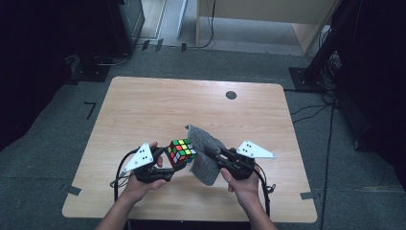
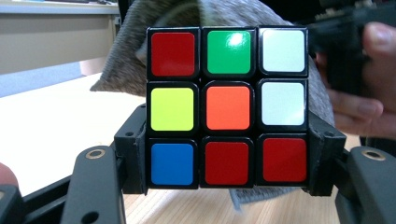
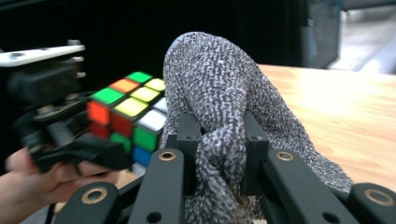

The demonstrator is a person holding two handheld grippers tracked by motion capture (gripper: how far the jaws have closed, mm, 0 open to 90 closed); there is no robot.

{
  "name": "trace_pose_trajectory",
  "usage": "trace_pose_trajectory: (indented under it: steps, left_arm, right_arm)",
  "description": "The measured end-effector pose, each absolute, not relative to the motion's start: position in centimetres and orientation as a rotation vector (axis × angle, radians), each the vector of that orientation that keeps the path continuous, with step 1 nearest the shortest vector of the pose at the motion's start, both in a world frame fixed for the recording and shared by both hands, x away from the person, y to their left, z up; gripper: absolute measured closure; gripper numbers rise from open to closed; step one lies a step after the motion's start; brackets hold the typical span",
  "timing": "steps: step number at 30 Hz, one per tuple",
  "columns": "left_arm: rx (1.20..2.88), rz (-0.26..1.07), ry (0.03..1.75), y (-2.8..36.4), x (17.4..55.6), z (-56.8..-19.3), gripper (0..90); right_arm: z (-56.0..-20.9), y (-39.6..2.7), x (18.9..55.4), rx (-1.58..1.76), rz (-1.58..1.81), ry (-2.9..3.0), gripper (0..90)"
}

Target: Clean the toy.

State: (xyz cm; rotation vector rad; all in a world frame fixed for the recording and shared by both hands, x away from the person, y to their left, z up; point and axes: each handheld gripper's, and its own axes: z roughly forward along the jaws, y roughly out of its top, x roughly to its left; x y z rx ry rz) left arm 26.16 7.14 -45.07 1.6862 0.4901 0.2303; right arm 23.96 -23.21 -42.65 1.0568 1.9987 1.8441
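With the left gripper [image 1: 168,165] clamping the scrambled multicoloured plastic puzzle cube [image 1: 180,152] and the right gripper [image 1: 214,157] pinching the bunched grey knitted cloth [image 1: 206,153], the wiping step looks imminent, calling for pressing cloth against a cube face.

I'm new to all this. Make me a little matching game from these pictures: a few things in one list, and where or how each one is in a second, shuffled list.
Things:
1. puzzle cube
2. grey cloth
3. black dot
4. table

States:
A. bunched between the right gripper jaws
B. pale wood
C. clamped in the left gripper
D. on the tabletop's far side

Pairs: 1-C, 2-A, 3-D, 4-B
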Motion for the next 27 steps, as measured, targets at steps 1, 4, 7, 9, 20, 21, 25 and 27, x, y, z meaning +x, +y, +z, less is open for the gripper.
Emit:
trace_pose_trajectory:
  steps: [1,4,7,9,20,21,25,27]
  left_arm:
    - [1.676,0.222,0.492,7.2,26.2,-45.0,34.3]
    - [1.677,0.215,0.482,7.3,26.2,-45.0,34.3]
    - [1.661,0.195,0.488,7.4,26.2,-44.9,34.3]
    - [1.651,0.184,0.488,7.5,26.3,-44.9,34.3]
    - [1.655,0.2,0.512,7.8,26.5,-44.8,34.3]
    - [1.66,0.203,0.51,7.7,26.5,-44.8,34.3]
    - [1.665,0.188,0.506,7.3,26.4,-44.9,34.3]
    - [1.662,0.186,0.509,7.4,26.4,-44.8,34.3]
  right_arm:
    - [-42.8,-23.0,23.9,1.045,1.839,2.013,75.7]
    - [-43.4,-22.2,24.0,1.028,1.852,2.046,75.7]
    - [-43.9,-21.7,23.9,0.999,1.881,2.056,76.1]
    - [-44.3,-21.5,23.9,0.98,1.893,2.084,76.3]
    - [-45.5,-20.4,24.3,0.928,1.713,2.249,76.3]
    - [-45.1,-21.0,24.3,0.951,1.764,2.18,76.3]
    - [-44.6,-21.4,23.8,0.926,1.828,2.084,76.1]
    - [-45.2,-20.7,23.7,0.901,1.797,2.153,76.0]
